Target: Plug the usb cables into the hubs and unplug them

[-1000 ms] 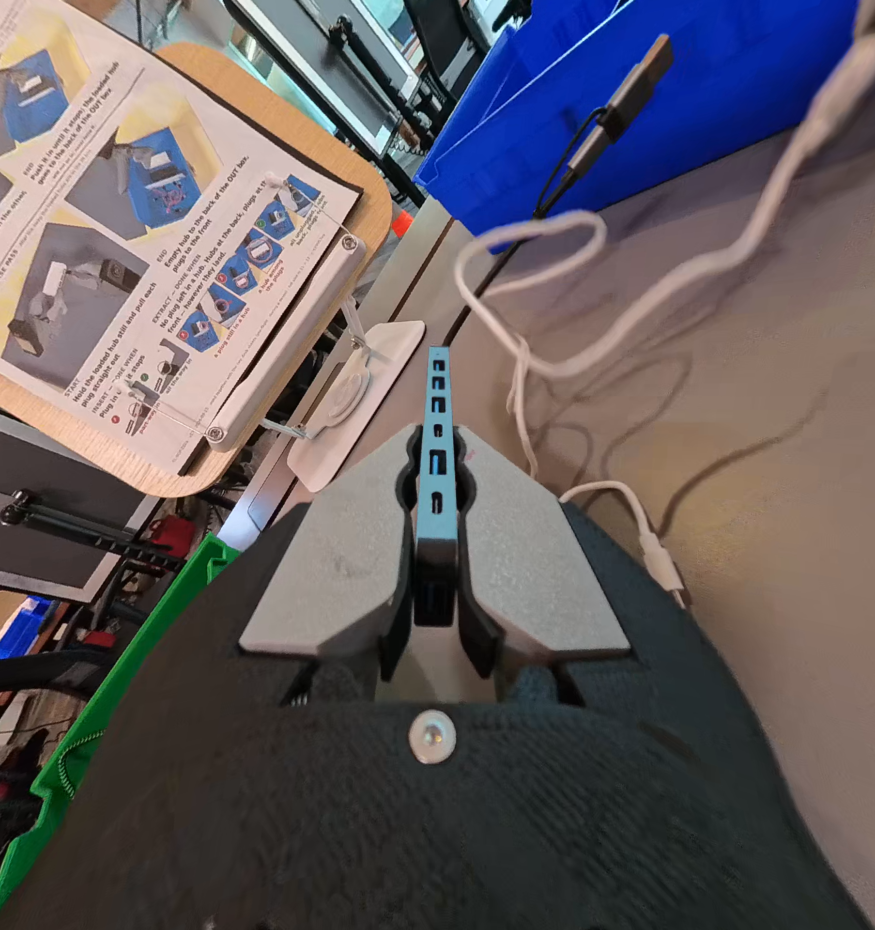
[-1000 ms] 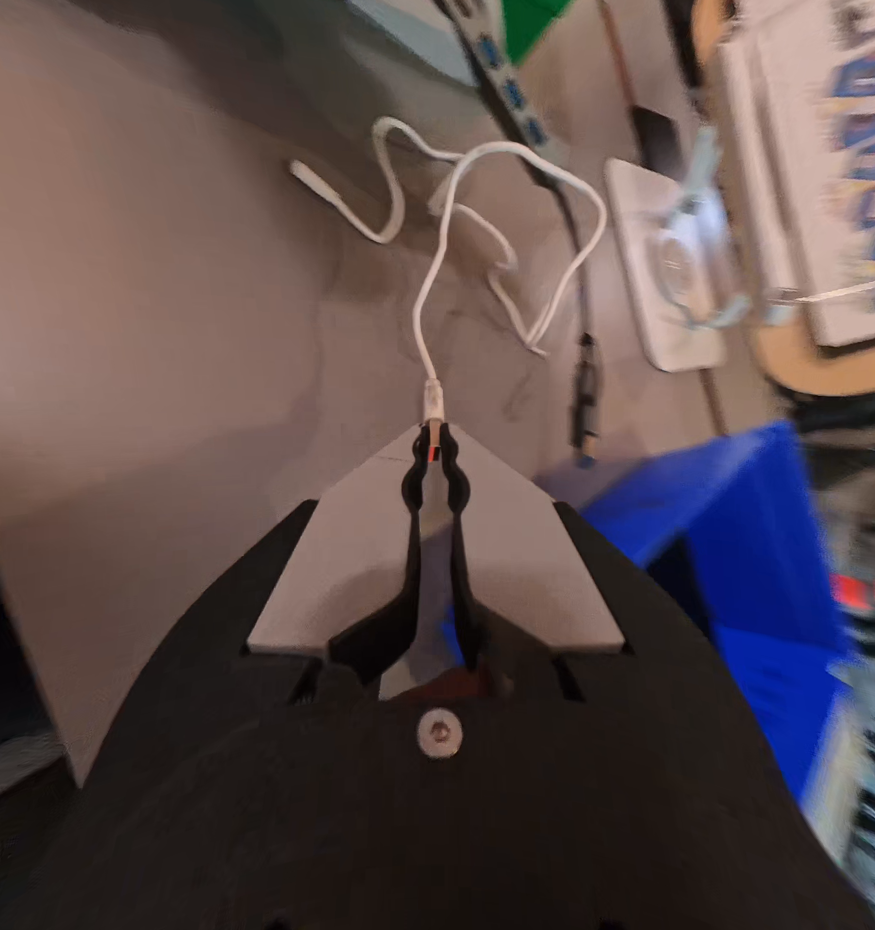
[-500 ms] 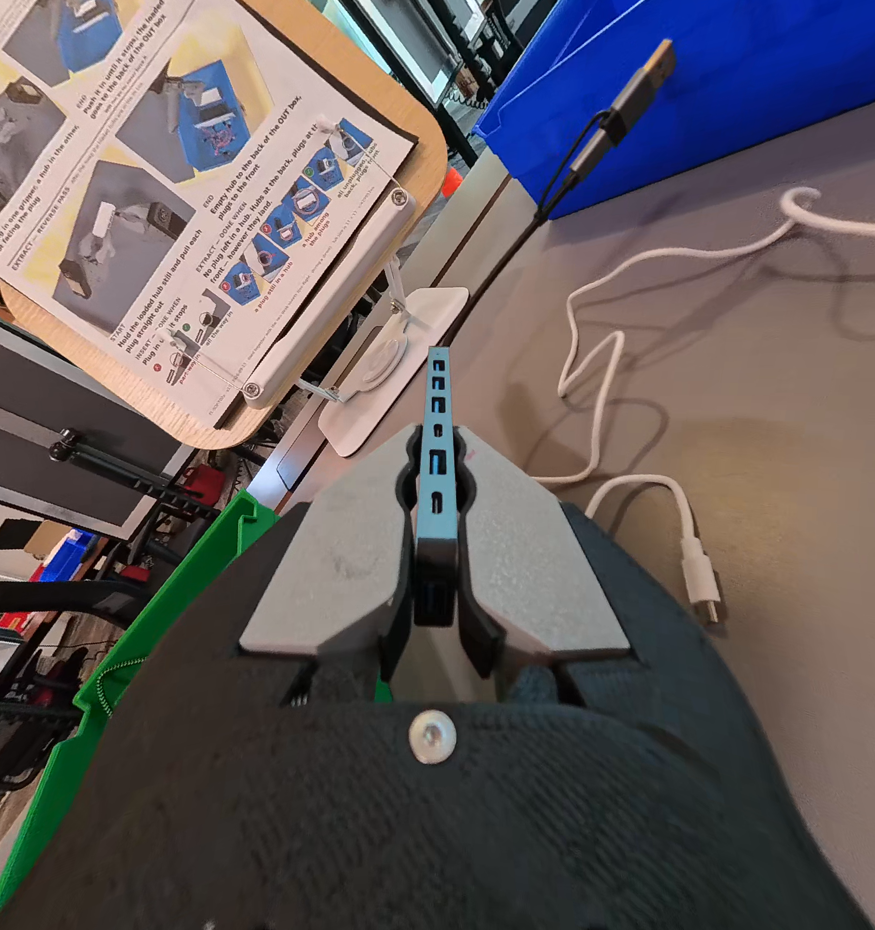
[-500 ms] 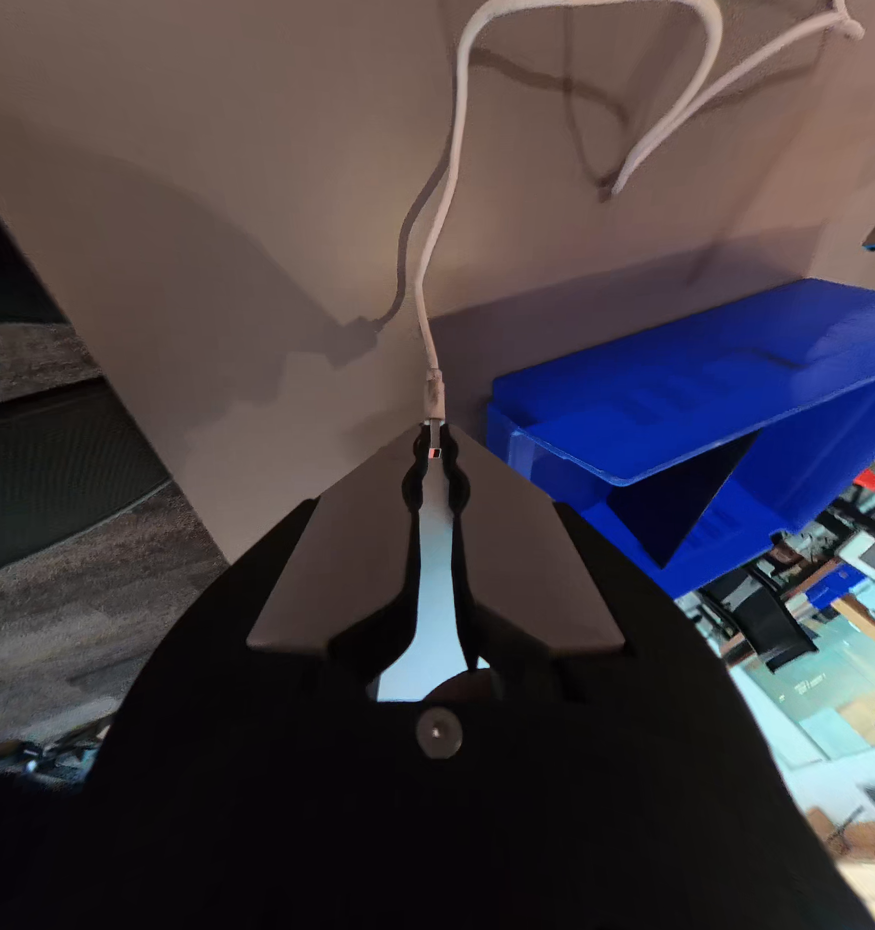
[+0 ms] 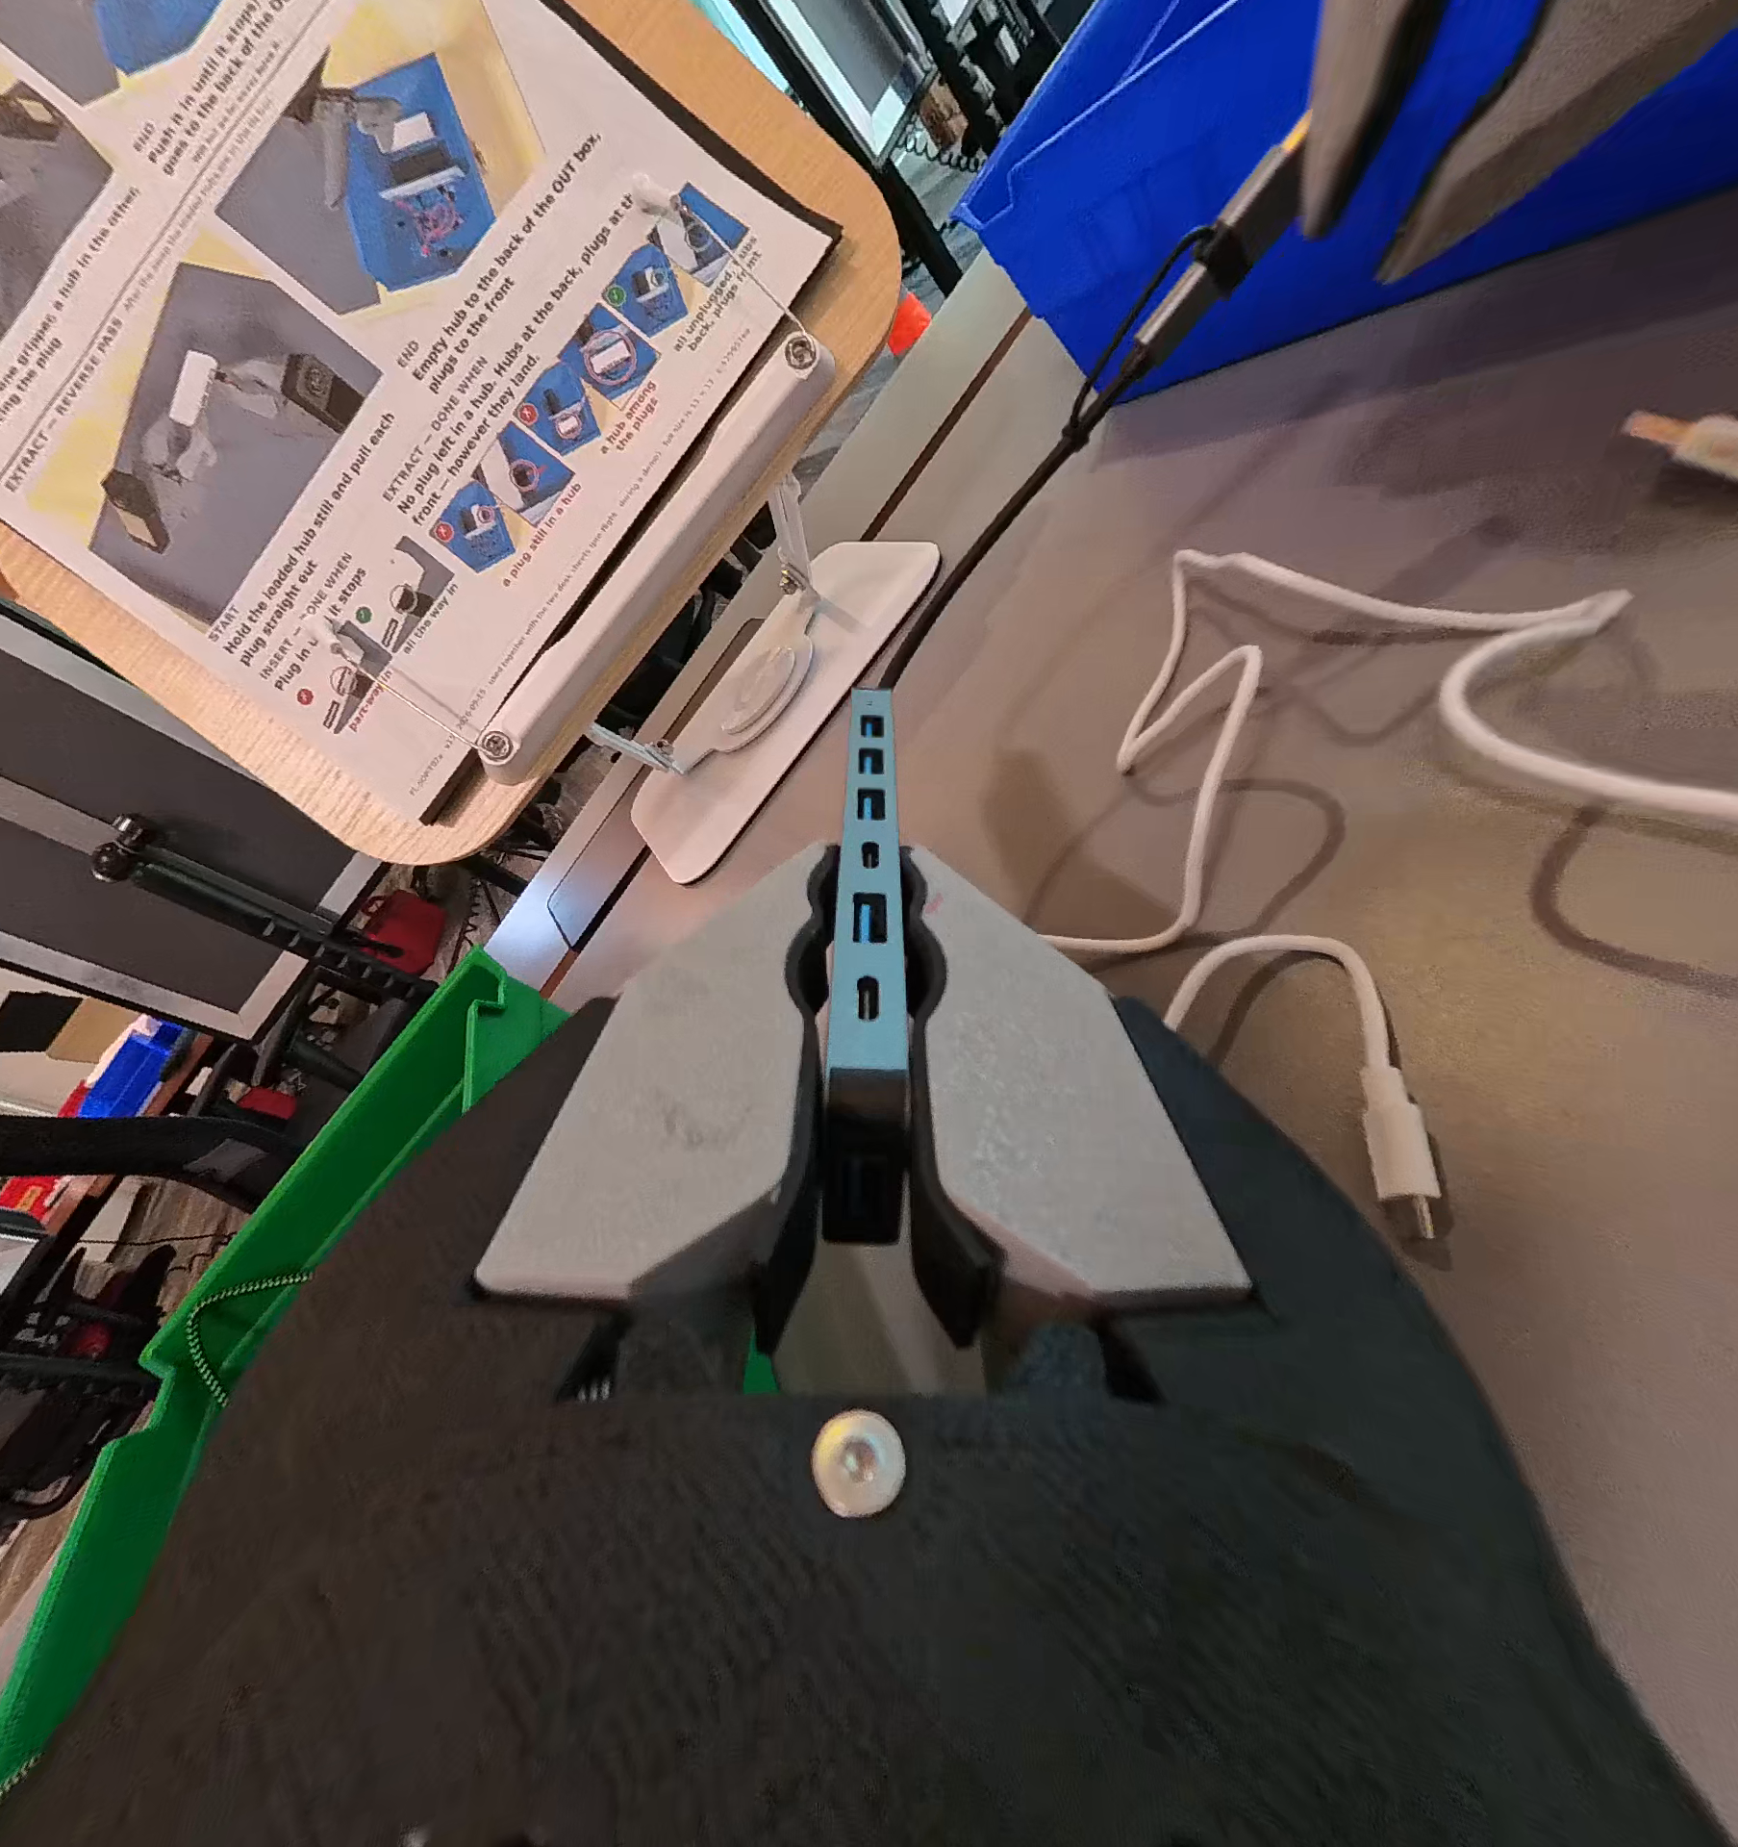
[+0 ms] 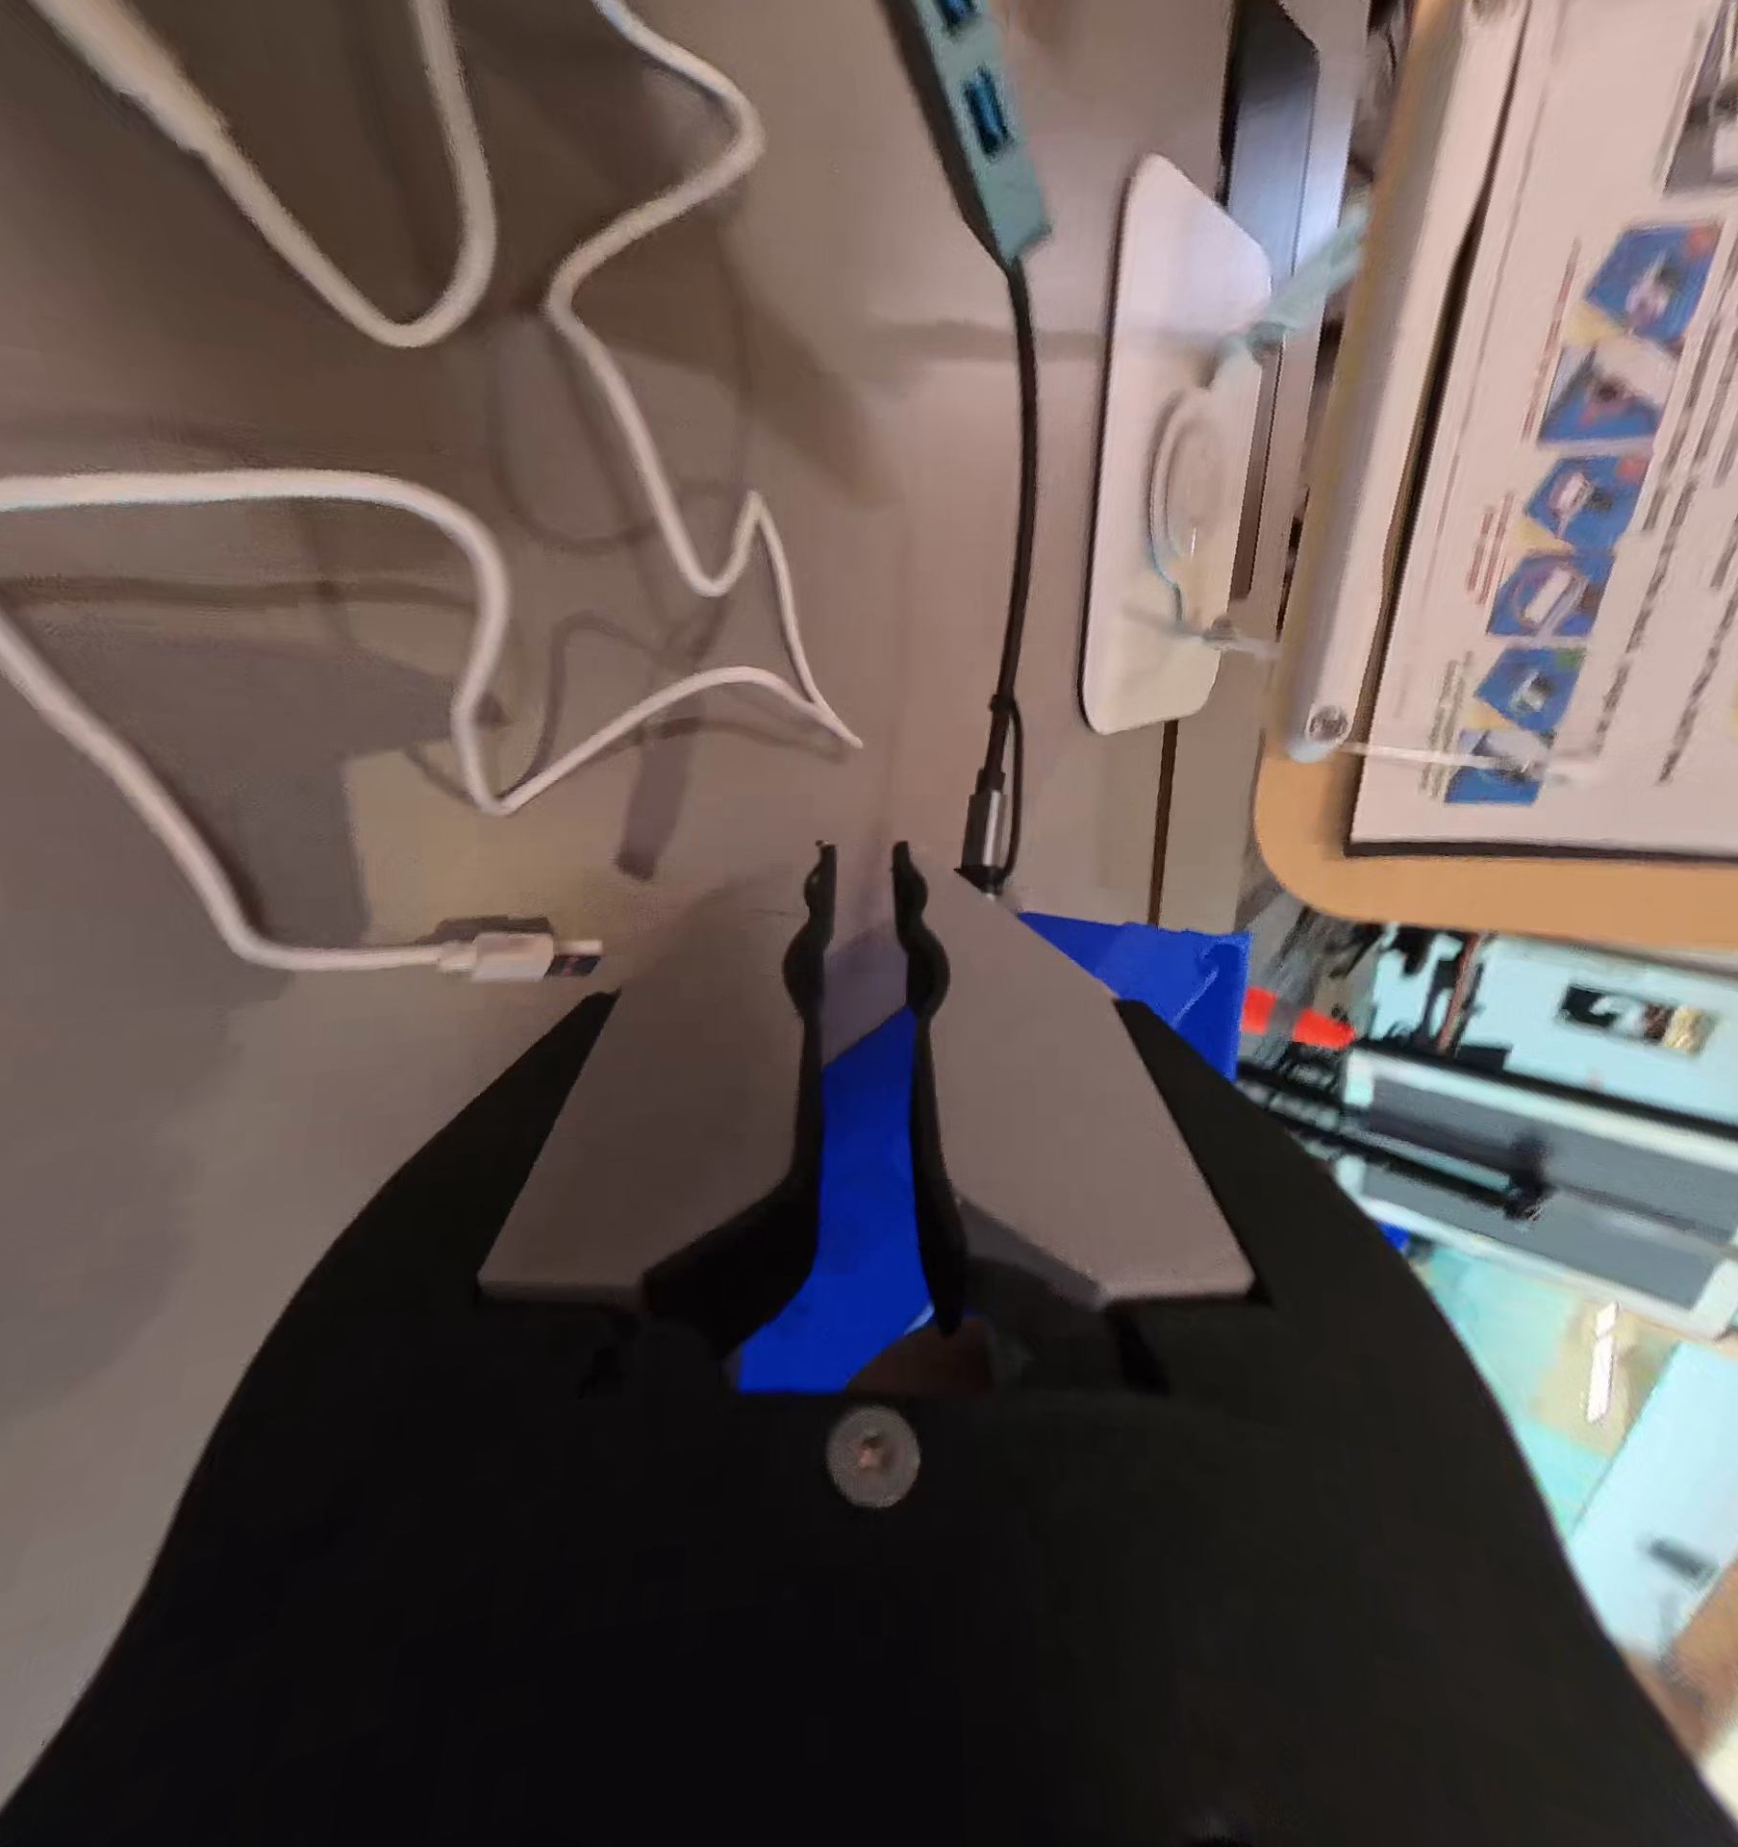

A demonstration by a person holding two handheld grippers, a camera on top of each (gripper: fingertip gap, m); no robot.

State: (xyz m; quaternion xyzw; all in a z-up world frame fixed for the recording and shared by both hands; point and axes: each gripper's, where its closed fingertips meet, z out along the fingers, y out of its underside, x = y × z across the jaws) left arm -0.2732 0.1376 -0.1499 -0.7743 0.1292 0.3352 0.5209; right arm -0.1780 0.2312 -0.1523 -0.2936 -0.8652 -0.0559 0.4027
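A: We have the hub [image 5: 870, 900] clamped edge-up in our left gripper [image 5: 867, 905], its row of ports facing us above the grey table [image 5: 1594, 1149]. Every port we can see is empty.

B: And our right gripper [image 6: 860, 880] holds nothing; its fingers stand a narrow gap apart, with table and blue bin [image 6: 1134, 959] showing between them. The white cable [image 6: 485, 620] lies loose on the table, its wide plug [image 6: 515, 954] just beside our left fingertip [image 6: 823, 900], not touching.

A: So, as we judge it, nothing is plugged in at this moment. Whether that means the unplugging is finished or the plugging has yet to start, we cannot tell from here.

B: The hub's own black lead [image 5: 1144, 330] runs toward the blue bin, and in the left wrist view its plug end is cut off behind our right gripper.

A: The cable's small plug [image 5: 1399, 1149] rests near our left gripper. Outward, there is the instruction sheet [image 5: 365, 380] on its stand [image 5: 795, 700] and a green bin [image 5: 275, 1249].

B: The right wrist view is smeared, so we cannot make out which way the wide plug faces. The blue bin's inside is hidden too.
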